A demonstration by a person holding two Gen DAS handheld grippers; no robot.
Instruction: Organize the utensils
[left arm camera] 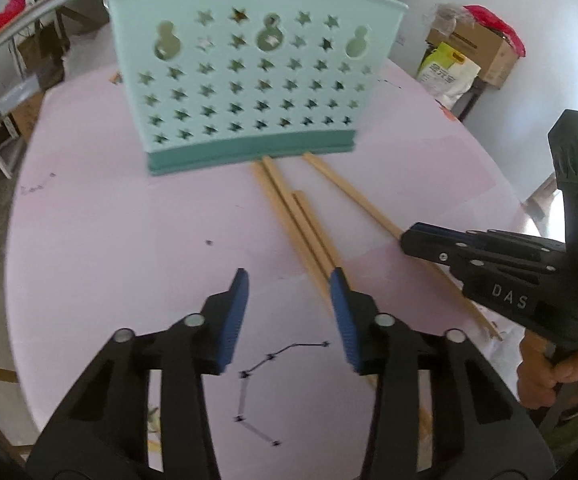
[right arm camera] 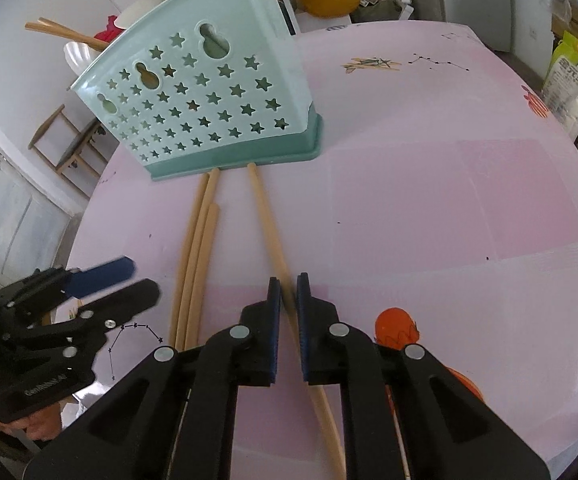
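On pink table (left arm camera: pixel 109 220), at far side: mint-green utensil holder (left arm camera: pixel 245 80), upright, star cut-outs across its wall, darker green base. Behind its rim in right wrist view, white spoon (right arm camera: pixel 76 55) and two wooden sticks (right arm camera: pixel 61 32) poking out to the left.

Just near of holder base: four wooden chopsticks flat on table, far tips touching or almost touching base. Three bunched together (right arm camera: pixel 195 256) on the left, side by side, one of them shorter-reaching at its far end. Fourth, single chopstick (right arm camera: pixel 267 220), lying apart to the right, angled slightly away from bunch.

Right gripper (right arm camera: pixel 287 286): jaws narrowed to a slim gap around single chopstick, blue pads on either side of it; contact hard to confirm, stick blurred right at the pads. Seen from left wrist view as black body (left arm camera: pixel 489 264) low over that same stick, held by a hand (left arm camera: pixel 549 372) at right edge.

Left gripper (left arm camera: pixel 289 280): spread wide, nothing between pads, hanging over bare table just left of bunched three; right pad (left arm camera: pixel 343 320) overlapping bunch from this angle. Printed constellation marks (left arm camera: pixel 273 384) on cloth below it.

Far right beyond table: cardboard box (left arm camera: pixel 477 52), white-and-yellow bag (left arm camera: pixel 447 72).
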